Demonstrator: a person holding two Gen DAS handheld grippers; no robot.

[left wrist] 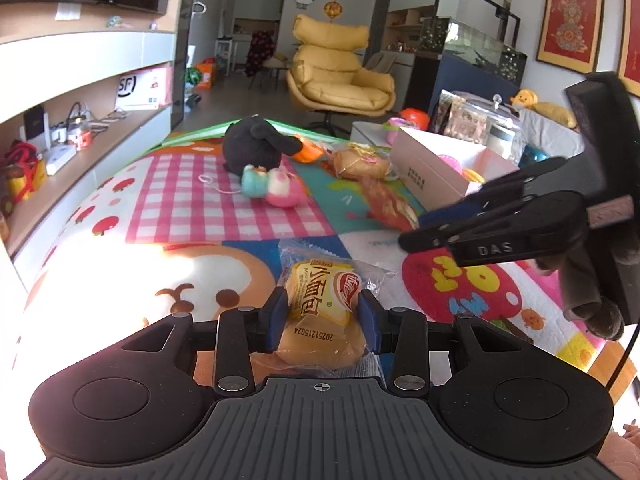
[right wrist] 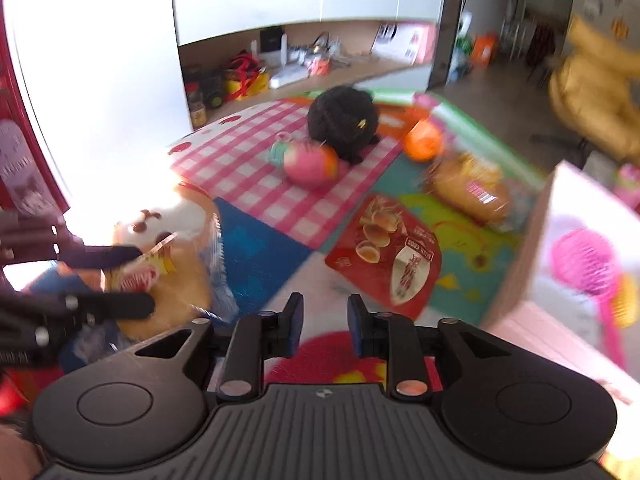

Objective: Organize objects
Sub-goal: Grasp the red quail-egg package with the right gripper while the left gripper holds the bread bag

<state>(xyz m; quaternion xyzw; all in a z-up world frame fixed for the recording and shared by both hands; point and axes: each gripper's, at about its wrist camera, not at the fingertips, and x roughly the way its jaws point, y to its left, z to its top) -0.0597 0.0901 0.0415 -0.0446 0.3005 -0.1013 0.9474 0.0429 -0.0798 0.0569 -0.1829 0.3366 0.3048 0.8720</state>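
My left gripper (left wrist: pixel 323 312) is shut on a small bread packet (left wrist: pixel 320 304) with yellow print, held just above the play mat (left wrist: pixel 224 208). From the right wrist view the same left gripper (right wrist: pixel 140 280) shows at the left edge with the bread packet (right wrist: pixel 172 280) between its fingers. My right gripper (right wrist: pixel 323 320) hangs over the mat, jaws drawn close with nothing between them; in the left wrist view the right gripper (left wrist: pixel 414 229) reaches in from the right. A red snack packet (right wrist: pixel 388 256) lies ahead of it. Beyond that lies a larger bread packet (right wrist: pixel 468 188).
An open pink box (right wrist: pixel 532 248) stands at the right with a pink brush (right wrist: pixel 588 264) inside. A black plush (left wrist: pixel 256 144), a pink and teal toy (left wrist: pixel 272 186) and an orange toy (left wrist: pixel 308 152) lie farther back. Low shelves (left wrist: pixel 80 148) run along the left; a yellow armchair (left wrist: pixel 340 76) stands behind.
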